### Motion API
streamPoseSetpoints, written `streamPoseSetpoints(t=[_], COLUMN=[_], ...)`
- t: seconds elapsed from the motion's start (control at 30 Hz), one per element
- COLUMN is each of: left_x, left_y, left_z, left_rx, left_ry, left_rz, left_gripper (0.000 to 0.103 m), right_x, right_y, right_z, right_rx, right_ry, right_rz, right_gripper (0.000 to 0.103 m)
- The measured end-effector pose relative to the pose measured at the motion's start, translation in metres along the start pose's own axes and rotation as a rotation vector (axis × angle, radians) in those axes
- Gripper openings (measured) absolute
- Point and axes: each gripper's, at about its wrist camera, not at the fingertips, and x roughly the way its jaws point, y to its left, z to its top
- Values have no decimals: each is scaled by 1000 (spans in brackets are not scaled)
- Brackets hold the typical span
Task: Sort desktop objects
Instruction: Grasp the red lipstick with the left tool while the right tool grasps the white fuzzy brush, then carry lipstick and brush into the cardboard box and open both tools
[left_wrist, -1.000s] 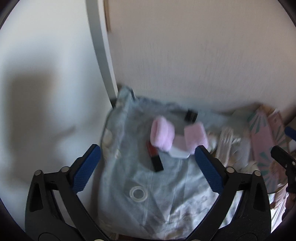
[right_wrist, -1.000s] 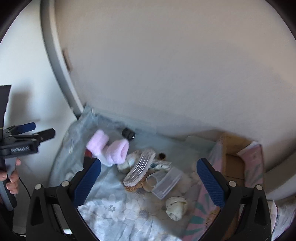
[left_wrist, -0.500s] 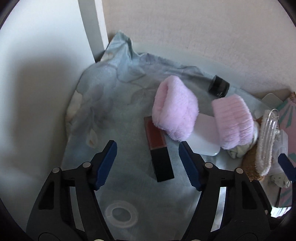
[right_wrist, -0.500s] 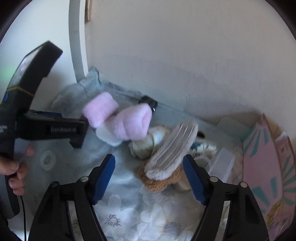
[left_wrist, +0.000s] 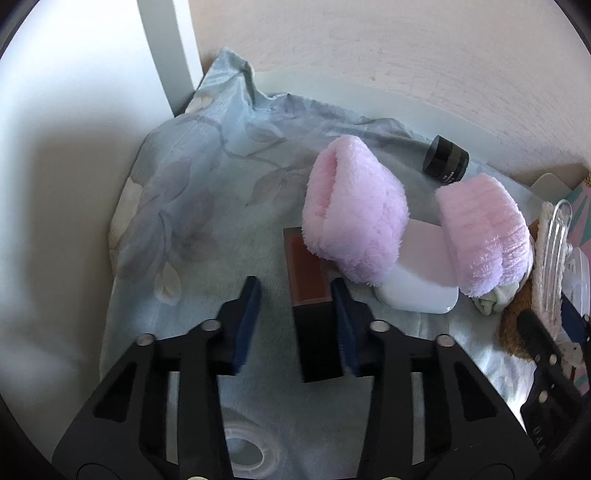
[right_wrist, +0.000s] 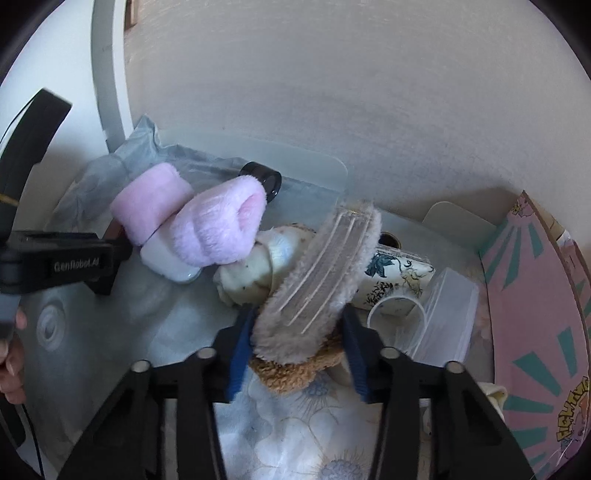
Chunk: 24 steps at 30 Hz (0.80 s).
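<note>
- Both grippers closer in and narrower than half a second ago: left gripper now down astride the lipstick case, right gripper now flanking the fur-trimmed hair clip.
- Left jaws partly closed; right pad touching or just beside the case's black end, left pad apart from it. Not yet clamped, by judgement.
- Right jaws close to both flanks of the clip's plush edge; firm contact cannot be told.
- Lipstick case: rigid, square-sectioned, glossy black base with reddish upper part, lying flat on the floral cloth over the worktop, far end tucked under a pink plush roll. Long axis along the gripper, suiting a pinch across the narrow sides.
- Second pink plush roll resting on a smooth white rounded box; black cylindrical cap behind.
- Clip: clear ribbed plastic, beige fleece border, propped atop a brown fuzzy item.
</note>
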Motion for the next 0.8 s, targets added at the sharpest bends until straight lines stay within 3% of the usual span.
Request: streamPoseSetpoints(t=[0.13, 0.5, 0.67, 0.8], left_x=[-5, -38, -73, -93], left_y=[3, 30, 41, 12], left_z=[1, 8, 20, 21], left_rx=[8, -5, 5, 58], left_ry=[-3, -2, -28, -49], left_rz=[-10, -58, -96, -102], left_gripper=[19, 18, 18, 18], right_x=[0, -16, -34, -58], right_y=[-2, 4, 5, 7], right_z=[2, -3, -2, 8], right_rx=[18, 53, 63, 69], right_ry=[-10, -49, -74, -83], right_rz=[-11, -38, -49, -42], right_gripper=[37, 36, 36, 36])
